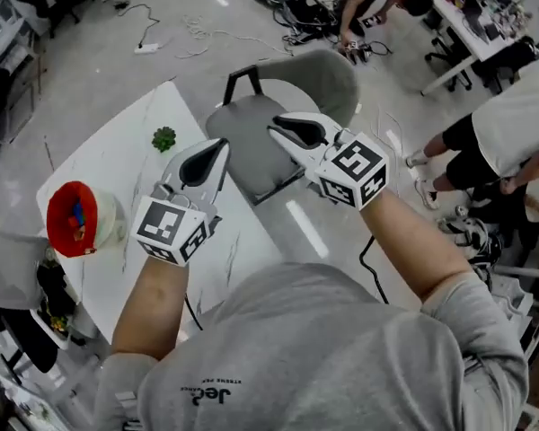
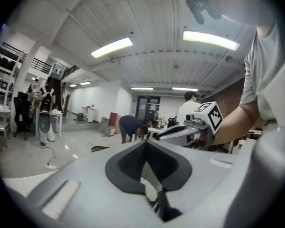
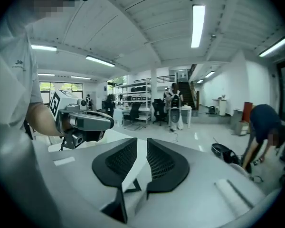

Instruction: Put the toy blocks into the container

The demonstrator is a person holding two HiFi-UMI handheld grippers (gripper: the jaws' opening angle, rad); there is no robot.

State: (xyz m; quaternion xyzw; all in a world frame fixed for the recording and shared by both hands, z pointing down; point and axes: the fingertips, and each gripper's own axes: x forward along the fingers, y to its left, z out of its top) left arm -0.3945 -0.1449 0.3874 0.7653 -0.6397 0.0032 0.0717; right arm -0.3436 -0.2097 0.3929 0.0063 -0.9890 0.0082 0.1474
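Both forearms held up and forward, left gripper (image 1: 221,145) fingers together, right gripper (image 1: 274,129) fingers slightly apart.

The only lettering I can read is on my grey shirt (image 1: 341,357): a dark print beginning "Je", upside down in the head view, with a smaller line beside it too fine to make out. The same "Je" shows in the right gripper view. The left marker cube (image 1: 166,227) on my left hand-held gripper (image 1: 219,145) and the right marker cube (image 1: 355,167) on my right hand-held gripper (image 1: 274,129) carry only black-and-white square code patterns.
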